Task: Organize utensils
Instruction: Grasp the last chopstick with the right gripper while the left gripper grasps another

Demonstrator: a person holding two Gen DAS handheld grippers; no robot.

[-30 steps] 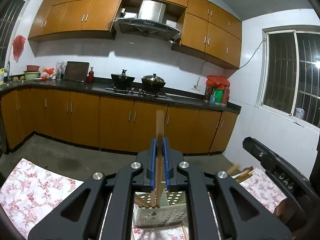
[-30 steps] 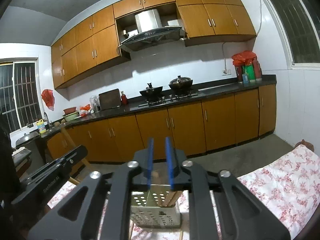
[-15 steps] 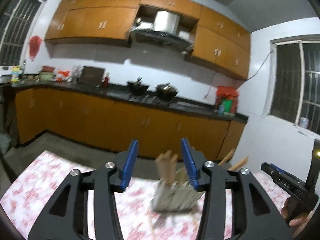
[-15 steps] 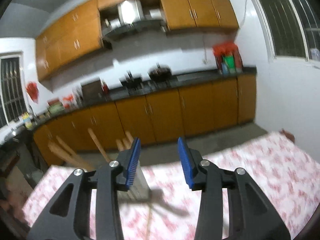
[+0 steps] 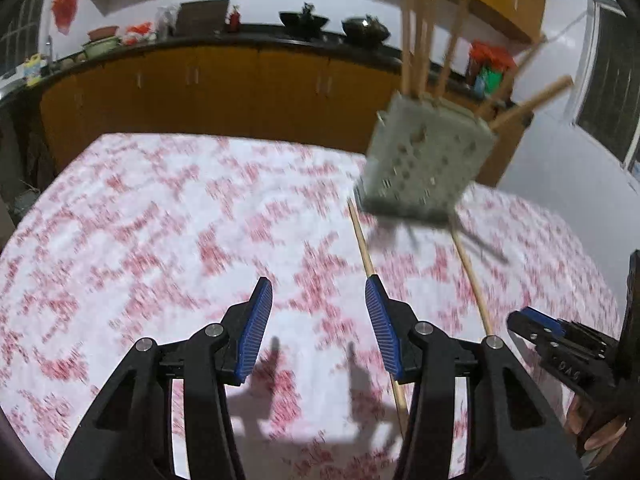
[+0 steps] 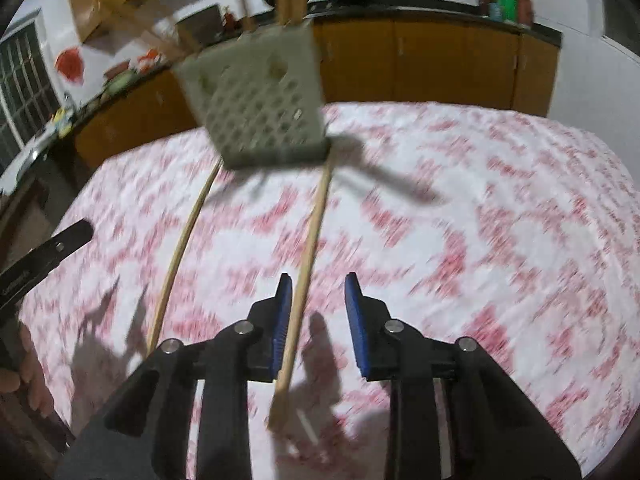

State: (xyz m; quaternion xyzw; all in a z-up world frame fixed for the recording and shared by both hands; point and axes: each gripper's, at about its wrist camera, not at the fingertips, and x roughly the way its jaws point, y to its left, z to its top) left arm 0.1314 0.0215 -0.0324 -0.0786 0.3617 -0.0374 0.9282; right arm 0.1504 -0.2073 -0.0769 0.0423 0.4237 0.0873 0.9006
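The left gripper stands open, empty, above the tablecloth. The right gripper is closing beside a chopstick, not yet gripping. Risk: pads may pinch off-centre and roll it toward the holder.

Both wrist views look down (obliquely) at 1 tablecloth.

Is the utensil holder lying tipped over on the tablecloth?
No, the perforated utensil holder stands upright on the floral tablecloth with wooden handles rising from its top, while two chopsticks lie loose in front.
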